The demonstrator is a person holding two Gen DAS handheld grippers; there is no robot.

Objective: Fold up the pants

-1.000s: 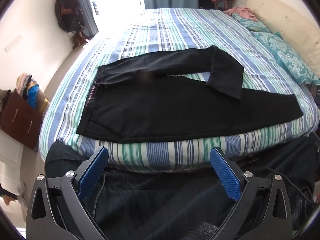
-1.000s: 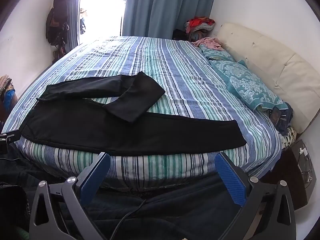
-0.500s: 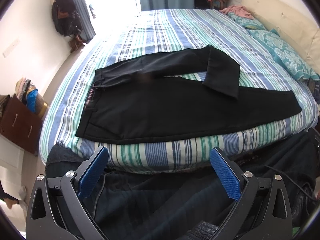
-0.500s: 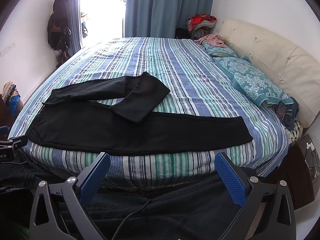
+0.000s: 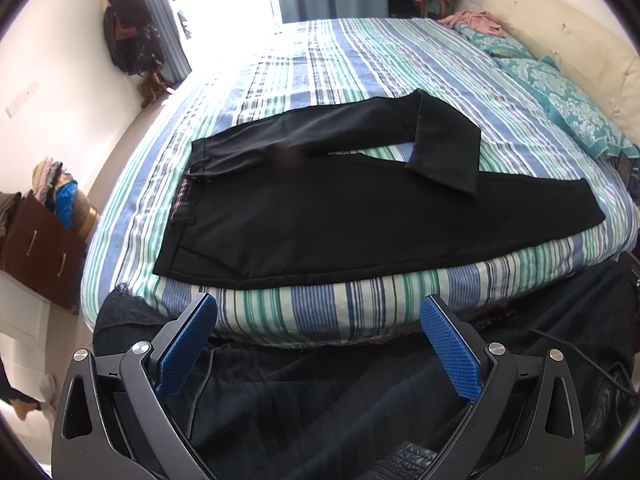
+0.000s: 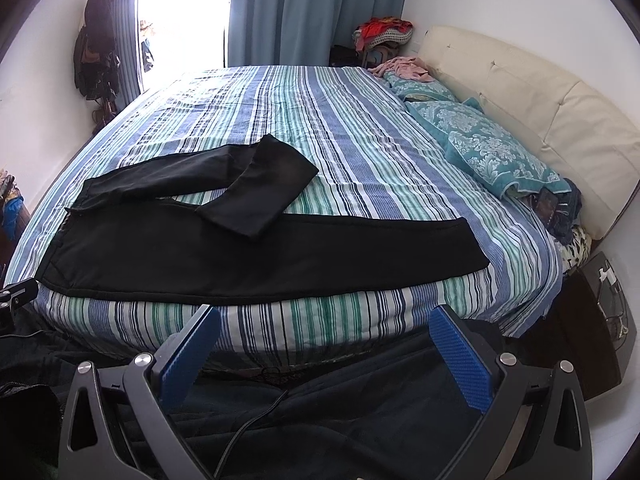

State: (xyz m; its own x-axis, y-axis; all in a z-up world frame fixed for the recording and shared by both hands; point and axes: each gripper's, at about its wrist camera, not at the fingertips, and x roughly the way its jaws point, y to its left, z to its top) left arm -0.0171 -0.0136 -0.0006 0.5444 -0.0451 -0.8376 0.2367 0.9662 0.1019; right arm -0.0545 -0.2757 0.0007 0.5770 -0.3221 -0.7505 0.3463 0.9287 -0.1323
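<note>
Item: black pants (image 5: 304, 216), laid flat along the near edge of the striped bed (image 5: 360, 64), waistband toward the left corner. Near leg runs straight to the right; far leg is doubled back on itself, cuff resting across the near leg. Left gripper (image 5: 316, 344) and right gripper (image 6: 324, 356): both spread wide, empty, short of the mattress. Progress: barely begun; legs unaligned, every fold outstanding.

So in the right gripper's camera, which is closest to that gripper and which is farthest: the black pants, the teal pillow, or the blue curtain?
1. Black pants: on the bed's near edge, just ahead of the right gripper.
2. Teal pillow: farther back, on the right by the headboard.
3. Blue curtain: beyond the bed, at the far wall.
</note>
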